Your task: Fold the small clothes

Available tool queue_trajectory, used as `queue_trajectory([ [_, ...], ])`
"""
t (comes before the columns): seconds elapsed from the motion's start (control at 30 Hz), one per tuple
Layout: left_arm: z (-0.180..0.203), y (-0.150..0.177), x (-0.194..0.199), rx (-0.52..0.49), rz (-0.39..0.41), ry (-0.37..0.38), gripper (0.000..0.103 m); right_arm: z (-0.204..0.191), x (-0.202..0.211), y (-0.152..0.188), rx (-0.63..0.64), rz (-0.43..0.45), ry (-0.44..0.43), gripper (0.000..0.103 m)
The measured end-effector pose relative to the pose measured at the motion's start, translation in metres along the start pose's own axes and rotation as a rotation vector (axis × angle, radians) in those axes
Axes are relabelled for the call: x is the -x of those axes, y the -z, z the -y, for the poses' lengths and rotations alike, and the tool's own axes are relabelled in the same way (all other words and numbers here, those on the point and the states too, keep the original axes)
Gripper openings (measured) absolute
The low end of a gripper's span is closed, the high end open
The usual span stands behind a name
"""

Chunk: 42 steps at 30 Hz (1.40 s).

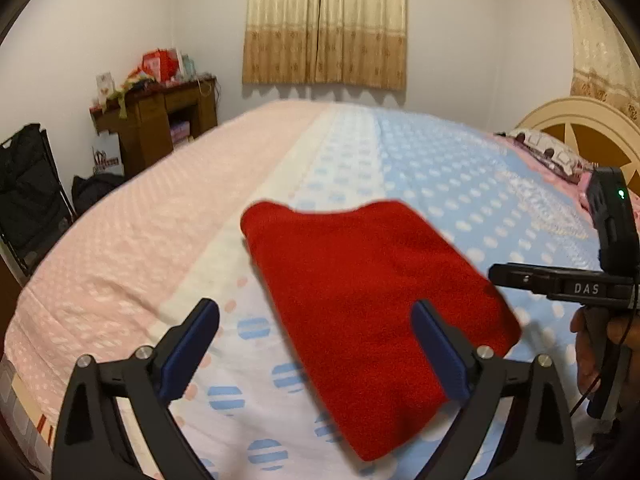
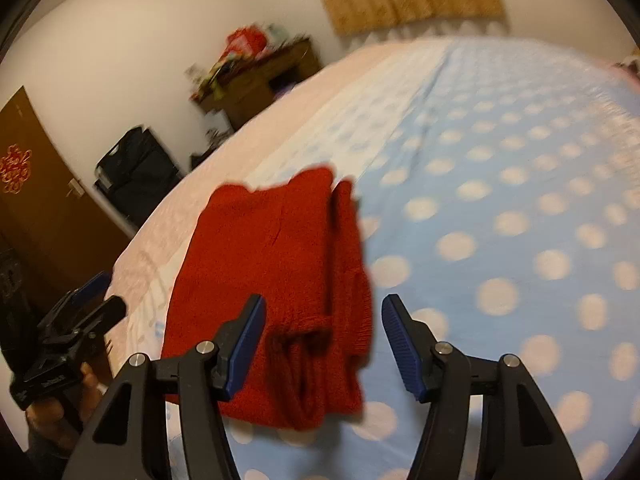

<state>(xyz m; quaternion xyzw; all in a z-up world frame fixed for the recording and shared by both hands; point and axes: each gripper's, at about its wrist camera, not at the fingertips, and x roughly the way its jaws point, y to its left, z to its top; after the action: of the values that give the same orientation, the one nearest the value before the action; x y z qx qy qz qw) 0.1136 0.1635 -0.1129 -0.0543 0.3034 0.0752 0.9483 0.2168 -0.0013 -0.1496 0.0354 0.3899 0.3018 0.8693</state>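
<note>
the folded red knit sweater (image 1: 360, 300) lies flat on the bed (image 1: 460, 184), just beyond both claws. left claw (image 1: 316, 344) and right claw (image 2: 324, 344) gape apart, gripping nothing. the right view is blurred.

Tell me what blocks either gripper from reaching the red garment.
Nothing visible does. The folded red garment lies alone on the dotted bedspread, directly ahead of the open left gripper and open right gripper.
</note>
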Motion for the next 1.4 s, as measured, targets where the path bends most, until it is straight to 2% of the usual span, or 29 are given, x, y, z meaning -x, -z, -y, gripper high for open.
queue_trajectory([
  [0.2, 0.006, -0.010, 0.019, 0.004, 0.048, 0.035, 0.100, -0.006, 0.045, 0.002, 0.030, 0.086, 0.051, 0.062],
  [0.67, 0.010, -0.018, 0.050, 0.006, 0.137, 0.049, 0.101, -0.053, 0.110, 0.006, 0.183, 0.267, 0.113, 0.062],
  [1.0, 0.012, -0.017, 0.051, 0.003, 0.141, 0.053, 0.101, -0.059, 0.122, 0.007, 0.191, 0.305, 0.117, 0.062],
  [1.4, 0.013, -0.017, 0.051, 0.002, 0.141, 0.053, 0.101, -0.059, 0.123, 0.011, 0.193, 0.297, 0.114, 0.062],
])
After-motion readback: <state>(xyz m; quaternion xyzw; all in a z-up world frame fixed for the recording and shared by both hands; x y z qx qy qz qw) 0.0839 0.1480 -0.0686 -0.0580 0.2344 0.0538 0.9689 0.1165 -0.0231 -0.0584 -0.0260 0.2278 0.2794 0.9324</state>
